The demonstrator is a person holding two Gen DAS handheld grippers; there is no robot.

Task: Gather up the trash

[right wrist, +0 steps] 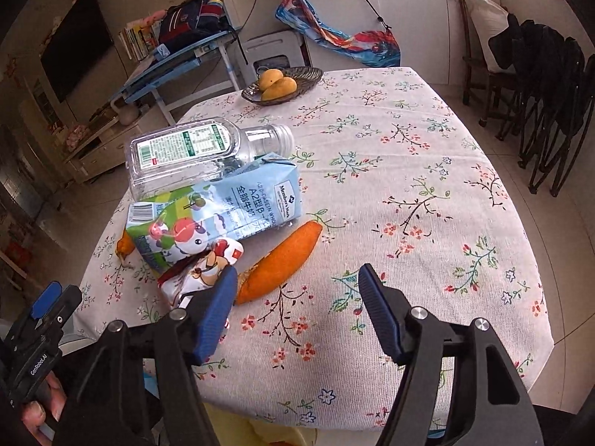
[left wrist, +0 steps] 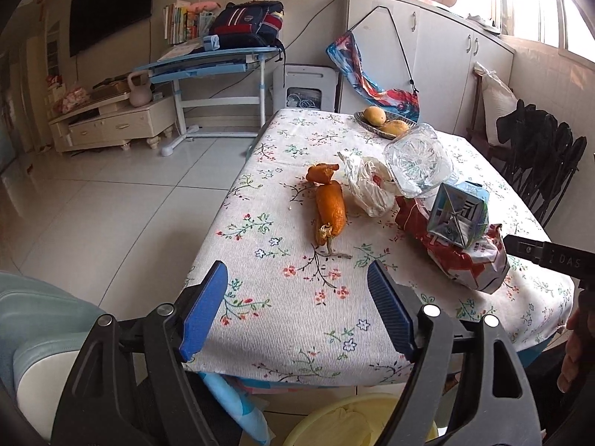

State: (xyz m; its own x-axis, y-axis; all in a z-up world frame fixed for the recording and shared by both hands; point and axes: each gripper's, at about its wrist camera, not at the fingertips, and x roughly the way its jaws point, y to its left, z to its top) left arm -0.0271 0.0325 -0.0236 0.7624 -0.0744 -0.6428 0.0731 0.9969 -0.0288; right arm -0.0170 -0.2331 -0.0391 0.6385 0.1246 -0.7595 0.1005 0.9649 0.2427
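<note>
Orange peel (right wrist: 279, 260) beside milk carton (right wrist: 223, 204) seen only from right tongs (right wrist: 297, 312); crumpled white bag (left wrist: 368, 186) only from left tongs (left wrist: 297, 308); both spread apart, empty.

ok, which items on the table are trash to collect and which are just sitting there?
Trash:
- orange peel
- crumpled plastic bag
- clear plastic bottle
- milk carton
- red snack wrapper

Not trash:
- mangoes in dish
- floral tablecloth
- yellow bin below: likely where it goes
</note>
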